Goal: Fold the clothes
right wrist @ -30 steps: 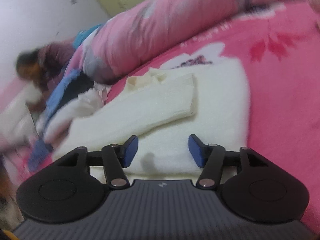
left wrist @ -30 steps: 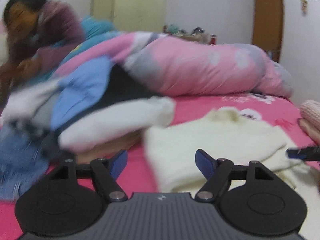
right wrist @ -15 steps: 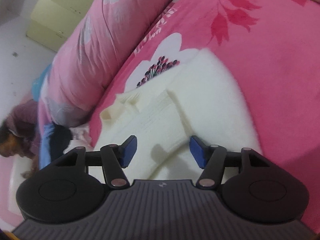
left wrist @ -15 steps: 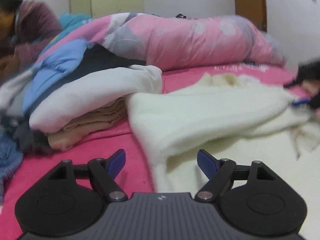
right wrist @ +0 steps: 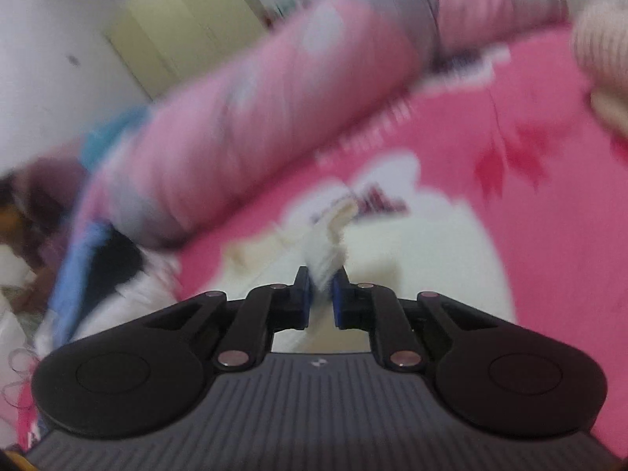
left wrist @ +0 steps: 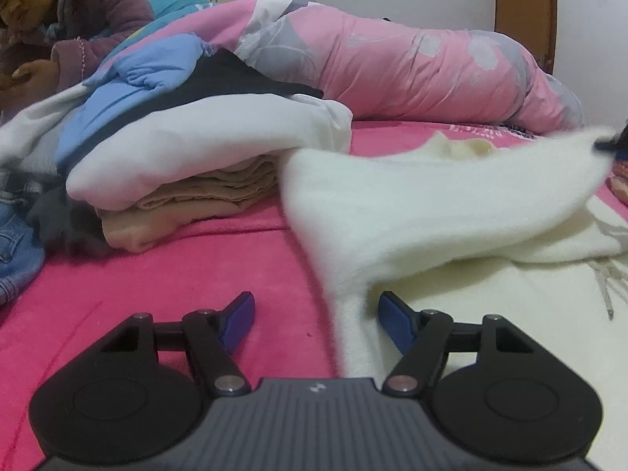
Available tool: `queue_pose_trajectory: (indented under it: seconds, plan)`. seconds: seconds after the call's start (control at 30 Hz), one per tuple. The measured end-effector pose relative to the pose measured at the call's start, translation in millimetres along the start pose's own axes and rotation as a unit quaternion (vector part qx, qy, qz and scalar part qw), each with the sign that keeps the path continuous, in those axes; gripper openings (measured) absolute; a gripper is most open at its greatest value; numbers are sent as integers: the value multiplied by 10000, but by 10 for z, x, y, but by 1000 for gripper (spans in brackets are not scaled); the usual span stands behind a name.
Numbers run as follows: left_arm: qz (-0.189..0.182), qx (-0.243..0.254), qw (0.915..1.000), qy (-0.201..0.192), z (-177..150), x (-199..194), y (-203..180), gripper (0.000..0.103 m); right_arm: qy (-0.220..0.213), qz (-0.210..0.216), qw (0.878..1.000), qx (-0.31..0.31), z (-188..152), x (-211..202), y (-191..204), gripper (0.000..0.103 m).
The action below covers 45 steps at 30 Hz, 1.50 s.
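A cream knit sweater lies on the pink bed. Its sleeve is lifted and stretched to the right. My left gripper is open, low over the bed at the sweater's near left edge, with that edge between the fingers. My right gripper is shut on the cream sleeve cuff and holds it above the sweater body. It shows at the far right of the left wrist view. The right wrist view is blurred.
A pile of folded clothes in white, tan, blue and black sits left of the sweater. A rolled pink duvet lies along the back. A person sits at far left. Jeans lie at the left edge.
My right gripper has shut on the sleeve cuff and lifted it to the right. My left gripper has dropped lower and closer to the sweater's left edge, still open.
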<state>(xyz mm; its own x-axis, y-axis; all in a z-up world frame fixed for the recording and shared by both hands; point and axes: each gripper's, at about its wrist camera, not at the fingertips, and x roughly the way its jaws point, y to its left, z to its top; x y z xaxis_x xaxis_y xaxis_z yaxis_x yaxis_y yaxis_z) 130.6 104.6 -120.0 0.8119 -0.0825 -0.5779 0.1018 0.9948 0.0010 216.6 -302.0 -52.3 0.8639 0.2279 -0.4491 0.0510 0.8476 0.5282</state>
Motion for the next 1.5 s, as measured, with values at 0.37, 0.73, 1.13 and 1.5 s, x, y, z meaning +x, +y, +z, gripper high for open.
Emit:
queue_pose_trajectory:
  seconds: [0.37, 0.73, 1.13, 1.5]
  plan:
    - [-97, 62, 9999, -55, 2, -12, -6, 69, -284, -421, 9984, 269, -406, -399, -572, 9]
    - [-151, 89, 9998, 3, -2, 19, -8, 70, 17, -629, 9980, -12, -415, -202, -672, 9]
    - [-149, 44, 9999, 72, 27, -25, 17, 72, 147, -78, 9942, 1059, -326, -319, -1078, 30]
    - [113, 532, 9975, -462, 196, -442, -120, 71, -367, -39, 9980, 511, -123, -801, -1008, 35]
